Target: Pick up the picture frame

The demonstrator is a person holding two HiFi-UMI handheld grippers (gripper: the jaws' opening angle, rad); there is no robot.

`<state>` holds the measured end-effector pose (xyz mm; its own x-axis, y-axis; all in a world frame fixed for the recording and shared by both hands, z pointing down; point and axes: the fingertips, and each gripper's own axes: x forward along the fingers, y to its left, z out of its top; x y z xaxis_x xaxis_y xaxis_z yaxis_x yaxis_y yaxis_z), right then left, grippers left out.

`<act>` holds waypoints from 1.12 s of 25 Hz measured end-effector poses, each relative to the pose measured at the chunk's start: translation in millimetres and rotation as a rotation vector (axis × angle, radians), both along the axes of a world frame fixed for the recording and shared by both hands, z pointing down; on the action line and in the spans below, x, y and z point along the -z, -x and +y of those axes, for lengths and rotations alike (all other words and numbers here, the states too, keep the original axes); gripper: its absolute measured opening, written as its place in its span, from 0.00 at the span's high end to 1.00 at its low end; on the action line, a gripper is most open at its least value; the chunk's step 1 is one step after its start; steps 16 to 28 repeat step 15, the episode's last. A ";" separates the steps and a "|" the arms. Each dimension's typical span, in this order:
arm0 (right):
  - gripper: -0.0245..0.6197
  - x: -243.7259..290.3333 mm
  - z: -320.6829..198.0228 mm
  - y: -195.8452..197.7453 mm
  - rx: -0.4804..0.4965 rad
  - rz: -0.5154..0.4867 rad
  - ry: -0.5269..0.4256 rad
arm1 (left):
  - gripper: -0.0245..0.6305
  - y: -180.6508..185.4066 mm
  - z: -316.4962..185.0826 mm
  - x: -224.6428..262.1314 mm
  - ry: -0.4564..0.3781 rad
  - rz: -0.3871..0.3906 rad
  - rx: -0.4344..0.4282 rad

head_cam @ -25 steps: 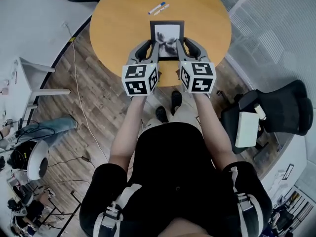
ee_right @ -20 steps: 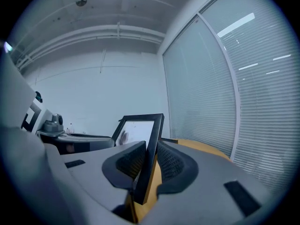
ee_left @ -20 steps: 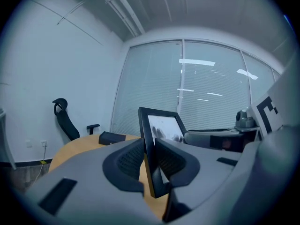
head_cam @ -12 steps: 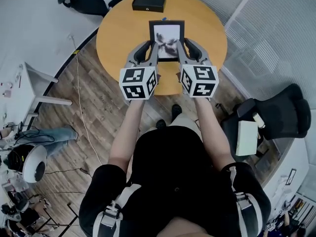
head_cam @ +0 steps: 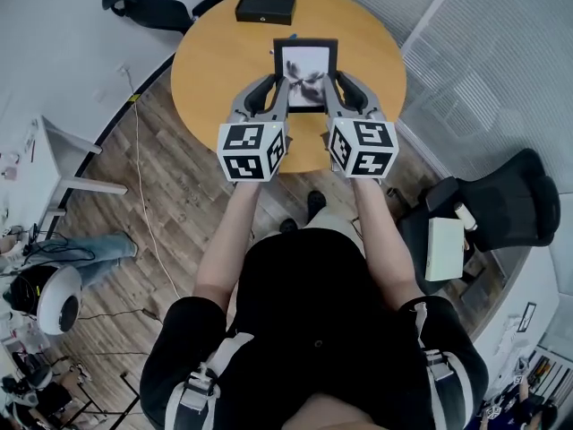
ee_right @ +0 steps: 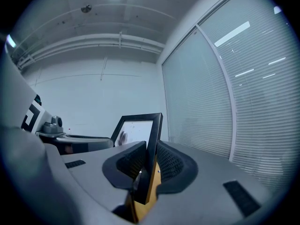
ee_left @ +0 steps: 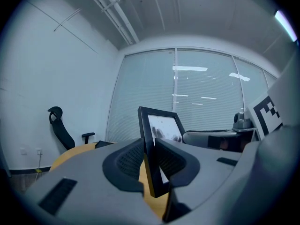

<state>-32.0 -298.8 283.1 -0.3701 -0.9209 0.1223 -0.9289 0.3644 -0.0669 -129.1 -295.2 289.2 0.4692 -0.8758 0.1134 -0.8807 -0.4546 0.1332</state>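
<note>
Picture frame (head_cam: 305, 72), black-edged, held off the tabletop. Left edge is pinched narrowly between the pads of the left gripper (ee_left: 151, 159). Right edge sits between the pads of the right gripper (ee_right: 149, 165), whose jaws have just been closing on it. Round wooden table (head_cam: 215, 61) lies below the fingertips, black box (head_cam: 265, 8) beyond them.
</note>
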 end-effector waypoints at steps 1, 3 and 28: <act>0.83 -0.9 1.1 -0.9 -0.001 -0.001 0.003 | 0.83 -0.9 1.2 -0.9 0.002 0.002 -0.004; 0.83 -2.6 2.8 -3.0 -0.003 -0.002 0.009 | 0.83 -3.0 3.0 -2.6 0.006 0.005 -0.016; 0.83 -9.2 0.2 -5.0 -0.014 -0.012 0.031 | 0.83 -4.6 -0.1 -9.3 0.024 0.011 -0.039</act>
